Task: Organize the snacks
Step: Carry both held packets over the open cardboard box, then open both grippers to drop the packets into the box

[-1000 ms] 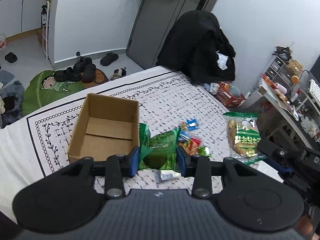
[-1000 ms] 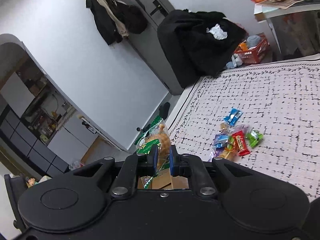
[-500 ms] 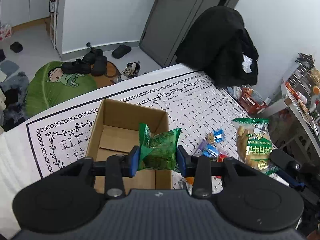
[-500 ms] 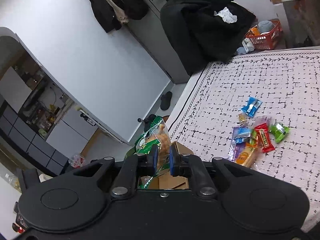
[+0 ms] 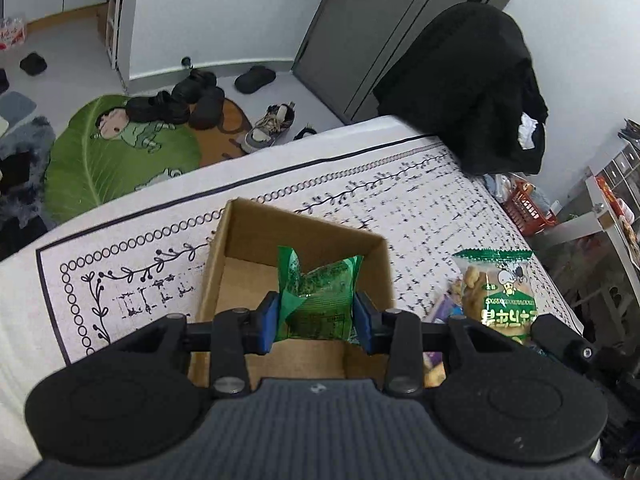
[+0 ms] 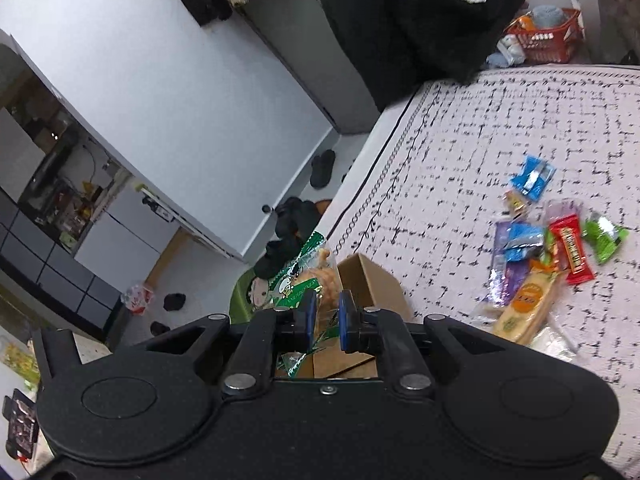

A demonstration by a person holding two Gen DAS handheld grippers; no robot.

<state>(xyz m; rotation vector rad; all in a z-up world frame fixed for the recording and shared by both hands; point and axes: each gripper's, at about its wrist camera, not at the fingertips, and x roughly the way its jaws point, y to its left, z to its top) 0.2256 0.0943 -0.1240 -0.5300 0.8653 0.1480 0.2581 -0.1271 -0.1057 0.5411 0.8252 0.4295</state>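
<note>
The green packet (image 5: 316, 300) sits pinched between the blue pads of the left gripper (image 5: 315, 318), held by its lower half so the crimped top stands free above the jaws. It hangs over the open mouth of the cardboard box (image 5: 240, 232), which looks empty, so the grip is probably meant to let the packet drop straight in once the jaws part.

The right gripper (image 6: 327, 318) is closed to a narrow gap on the edge of a clear bag of puffed snacks (image 6: 308, 272) with a green printed header. Only a thin seam of the bag is caught, which explains how close the pads stand. In the left view the same bag (image 5: 498, 292) hangs just to the right of the box, outside its wall, likely waiting its turn so the two loads do not collide over the opening.

The box stands on a bed (image 5: 420, 200) covered by a white cloth with black marks and a leafy border, near the cloth's corner. Well apart from it, a loose heap of small wrapped sweets (image 6: 544, 252) and a blue sachet (image 6: 532, 176) lie on the cloth, not yet sorted.

Beyond the bed are a green leaf-shaped rug (image 5: 120, 152) with shoes on it, a dark coat (image 5: 468, 88) draped over something, and a red basket (image 6: 548, 40).
</note>
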